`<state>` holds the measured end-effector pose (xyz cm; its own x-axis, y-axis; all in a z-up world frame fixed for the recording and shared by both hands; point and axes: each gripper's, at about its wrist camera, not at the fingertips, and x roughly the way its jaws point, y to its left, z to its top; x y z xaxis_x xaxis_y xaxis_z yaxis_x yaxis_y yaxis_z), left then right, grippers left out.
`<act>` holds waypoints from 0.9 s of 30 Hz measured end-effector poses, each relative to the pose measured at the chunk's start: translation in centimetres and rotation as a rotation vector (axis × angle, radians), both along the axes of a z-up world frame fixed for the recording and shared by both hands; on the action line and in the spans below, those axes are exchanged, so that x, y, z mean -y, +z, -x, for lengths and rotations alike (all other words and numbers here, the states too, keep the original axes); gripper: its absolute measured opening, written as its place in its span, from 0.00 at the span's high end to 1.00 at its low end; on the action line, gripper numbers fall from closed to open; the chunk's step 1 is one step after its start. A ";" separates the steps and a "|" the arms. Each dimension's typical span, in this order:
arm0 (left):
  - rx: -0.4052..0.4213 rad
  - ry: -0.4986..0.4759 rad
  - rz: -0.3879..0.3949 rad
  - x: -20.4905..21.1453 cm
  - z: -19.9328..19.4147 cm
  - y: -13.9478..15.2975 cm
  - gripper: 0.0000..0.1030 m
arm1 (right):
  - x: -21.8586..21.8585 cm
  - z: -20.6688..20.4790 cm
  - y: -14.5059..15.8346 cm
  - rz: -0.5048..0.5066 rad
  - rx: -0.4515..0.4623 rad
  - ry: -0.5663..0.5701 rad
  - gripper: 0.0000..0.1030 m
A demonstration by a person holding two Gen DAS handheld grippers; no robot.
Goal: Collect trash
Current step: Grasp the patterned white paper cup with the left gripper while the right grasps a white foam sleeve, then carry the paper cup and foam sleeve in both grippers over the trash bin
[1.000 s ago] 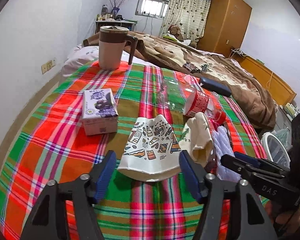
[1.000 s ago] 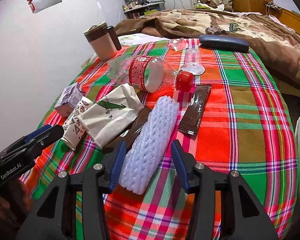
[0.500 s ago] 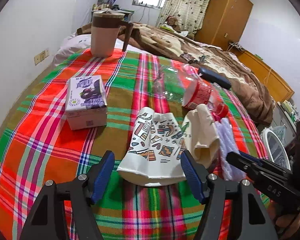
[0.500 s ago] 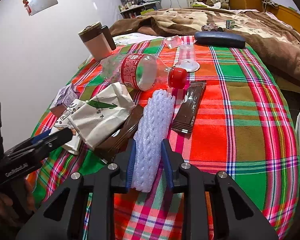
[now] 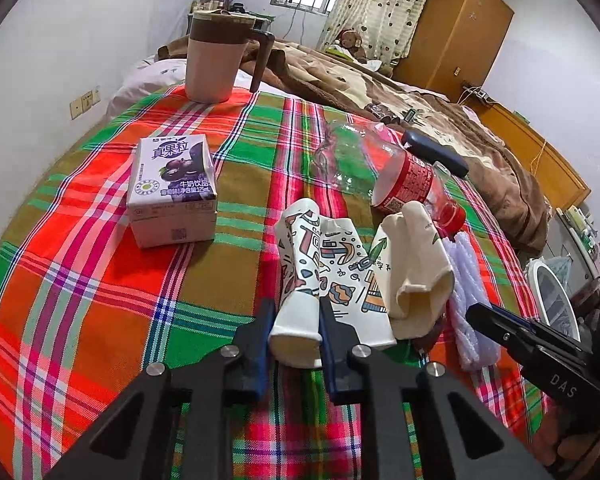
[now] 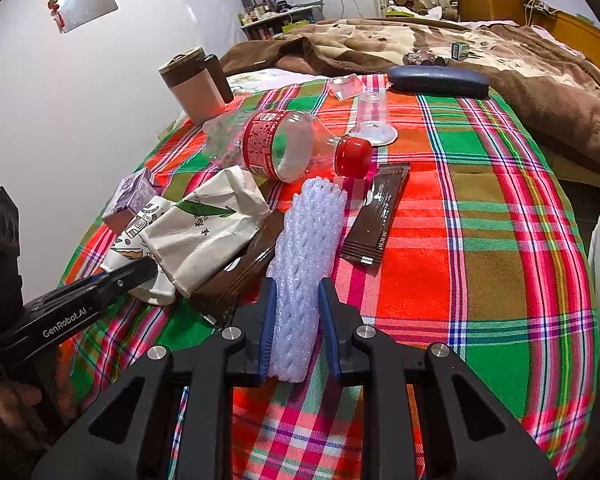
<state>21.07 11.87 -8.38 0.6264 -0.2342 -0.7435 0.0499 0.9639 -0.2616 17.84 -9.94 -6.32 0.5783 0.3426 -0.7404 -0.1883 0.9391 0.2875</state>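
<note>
My left gripper [image 5: 294,308] is shut on a crushed patterned paper cup [image 5: 300,264], squeezing its rim narrow on the plaid cloth [image 5: 100,280]. My right gripper [image 6: 298,286] has its jaws closing on a white foam net sleeve [image 6: 311,232], and both pads press its sides. A cream paper cup [image 5: 415,264] lies between the two pieces. Behind them lies an empty plastic bottle [image 6: 276,144] with a red label and cap. A brown sachet [image 6: 379,216] sits right of the foam net, and another brown wrapper [image 6: 252,264] lies on its left.
A purple milk carton [image 5: 172,188] stands at the left. A tall lidded mug [image 5: 216,64] is at the back, with a clear plastic cup [image 6: 373,120] and a dark case [image 6: 435,78] near the brown blanket. A white bin [image 5: 551,296] stands off the right edge.
Both grippers have closed: the left one on the patterned paper cup, crushing it narrow, and the right one on the foam net. The left gripper also came slightly lower and nearer.
</note>
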 end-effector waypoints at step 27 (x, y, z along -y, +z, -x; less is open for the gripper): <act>0.107 -0.009 -0.020 1.8 5.2 3.9 0.80 | 2.1 2.5 1.6 -0.047 0.056 -0.017 0.85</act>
